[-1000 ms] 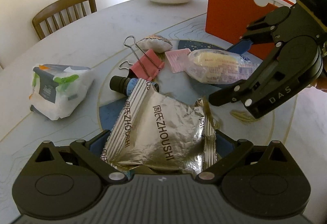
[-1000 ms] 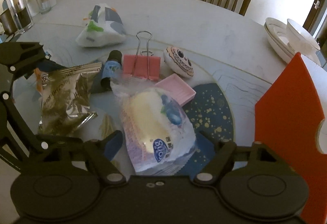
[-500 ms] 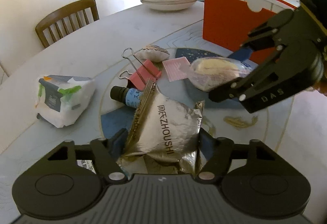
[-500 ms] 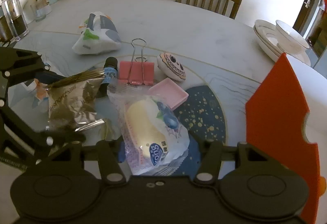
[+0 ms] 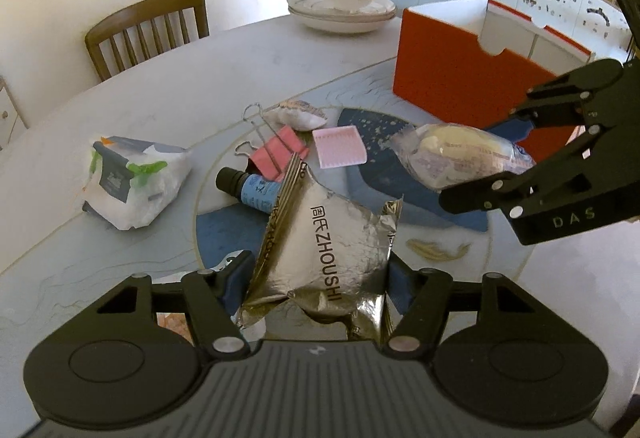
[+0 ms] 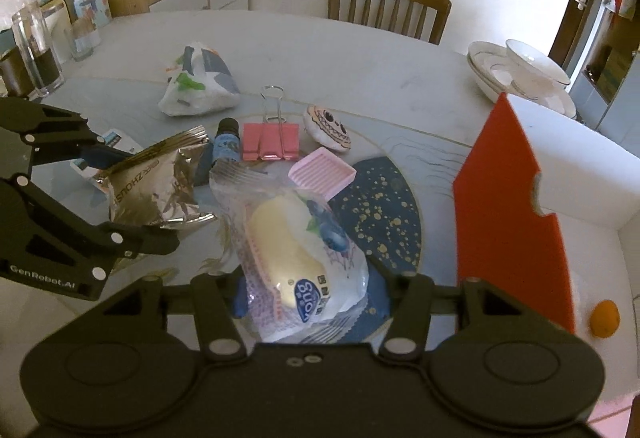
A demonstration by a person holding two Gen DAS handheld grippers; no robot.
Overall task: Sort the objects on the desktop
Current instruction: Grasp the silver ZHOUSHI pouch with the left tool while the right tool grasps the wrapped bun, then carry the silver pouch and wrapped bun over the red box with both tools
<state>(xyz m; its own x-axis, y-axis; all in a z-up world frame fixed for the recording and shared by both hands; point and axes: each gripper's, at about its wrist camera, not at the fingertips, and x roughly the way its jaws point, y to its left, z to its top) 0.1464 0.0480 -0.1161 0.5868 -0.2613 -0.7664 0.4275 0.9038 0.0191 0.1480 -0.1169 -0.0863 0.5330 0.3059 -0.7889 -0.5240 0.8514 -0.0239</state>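
The left claw (image 5: 318, 274) is closing on a silver foil snack packet (image 5: 326, 246); its blue fingers (image 5: 236, 276) press the two sides of the packet, which is crumpled between them and lifted off the table (image 5: 168, 78). The right claw (image 6: 308, 288) is closed on a clear bag with a pale yellow bread (image 6: 298, 250) inside, and the blue pads touch both sides of the bag. In the left wrist view this bag hangs in the air in front of the orange box (image 5: 452, 86).

Just behind the foil packet a small dark bottle with a blue label (image 5: 250, 188) lies on its side, partly hidden by the packet. Beside the bottle is a pink binder clip (image 5: 278, 154) with its wire handles pointing away. Near the clip is a small pink ribbed tray (image 5: 339, 147), and behind them a little round pouch with a toothy face (image 6: 328, 127). These things lie on a round plate with blue and gold pattern (image 6: 380, 206) in the middle of the table.

Farther to the left in the left wrist view, a white plastic packet with green and grey print (image 5: 132, 184) lies alone. The orange box is open on top and white inside. At the far edge of the table stand stacked white plates with a bowl (image 5: 344, 4), and a wooden chair (image 5: 148, 30) stands behind the table.
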